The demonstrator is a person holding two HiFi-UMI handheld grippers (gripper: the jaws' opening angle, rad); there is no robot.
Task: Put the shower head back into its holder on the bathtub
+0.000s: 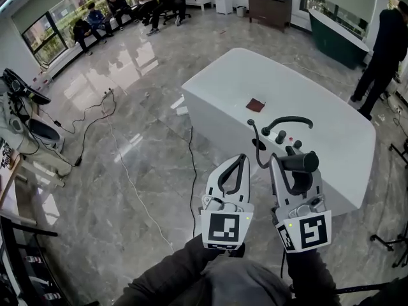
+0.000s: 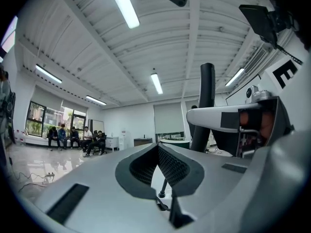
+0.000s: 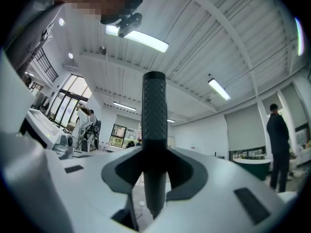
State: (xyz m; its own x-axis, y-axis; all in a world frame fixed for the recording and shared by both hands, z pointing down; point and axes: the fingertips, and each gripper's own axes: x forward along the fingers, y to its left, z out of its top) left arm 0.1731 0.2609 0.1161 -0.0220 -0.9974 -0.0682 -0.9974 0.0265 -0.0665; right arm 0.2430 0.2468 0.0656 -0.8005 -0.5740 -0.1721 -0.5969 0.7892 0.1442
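The white bathtub point(image 1: 223, 88) stands ahead of me, with a black curved faucet point(image 1: 288, 121) and knobs point(image 1: 280, 135) on its near deck. My right gripper point(image 1: 290, 159) is shut on the black shower head handle point(image 1: 301, 163), held just above the tub's near rim. A thin black hose point(image 1: 255, 139) curves from there toward the deck. In the right gripper view the textured handle point(image 3: 154, 120) stands upright between the fingers point(image 3: 184, 171). My left gripper point(image 1: 242, 157) hangs beside it, shut and holding nothing. The left gripper view shows the handle point(image 2: 206, 106) to the right.
A small reddish cloth point(image 1: 255, 104) lies on the tub's cover. Cables point(image 1: 127, 171) trail over the glossy floor at left. A person point(image 1: 382, 50) stands right of the tub. A dark green tub point(image 1: 338, 37) and a cabinet point(image 1: 270, 6) stand behind; several people sit far left.
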